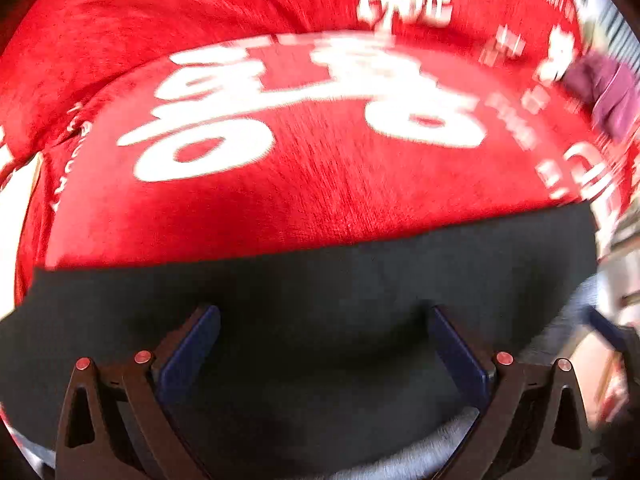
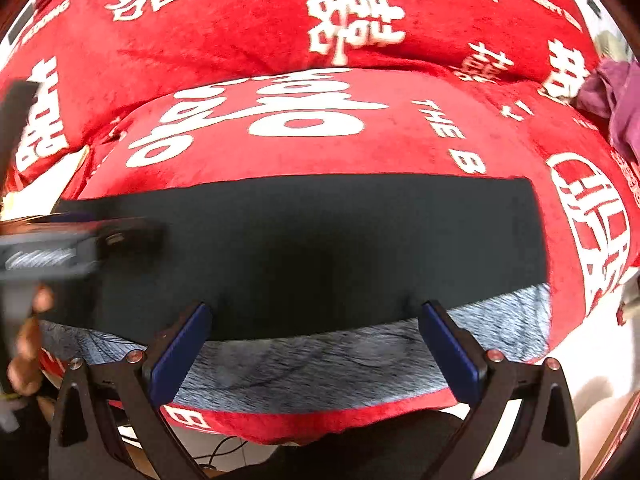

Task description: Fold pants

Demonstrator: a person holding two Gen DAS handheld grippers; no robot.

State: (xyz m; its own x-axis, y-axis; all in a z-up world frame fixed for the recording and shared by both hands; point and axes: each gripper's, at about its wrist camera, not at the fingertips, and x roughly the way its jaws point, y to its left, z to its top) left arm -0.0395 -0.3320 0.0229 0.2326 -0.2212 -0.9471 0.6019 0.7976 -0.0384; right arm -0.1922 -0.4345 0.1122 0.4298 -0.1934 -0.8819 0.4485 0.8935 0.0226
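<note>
Where they lie: as both views show, the pants (image 2: 320,240) rest as a dark band across a red cushion (image 2: 280,152), grey fleece lining (image 2: 312,372) showing along the near edge.
Left gripper (image 1: 320,344): fingers spread wide over the dark cloth, pinching nothing; this view is blurred, so contact is hard to judge.
Right gripper (image 2: 316,340): fingers spread, straddling the near edge where cloth meets lining, nothing pinched.
Step in hand: likely taking the near edge for a fold; both grippers should catch all layers at matching points, lift evenly, and lay edge on edge so the lining ends hidden.
Writing: the cushion cover reads "THE BIGDAY", beside white double-happiness characters (image 2: 352,20).
Beside: purple cloth (image 2: 616,96) at far right.
</note>
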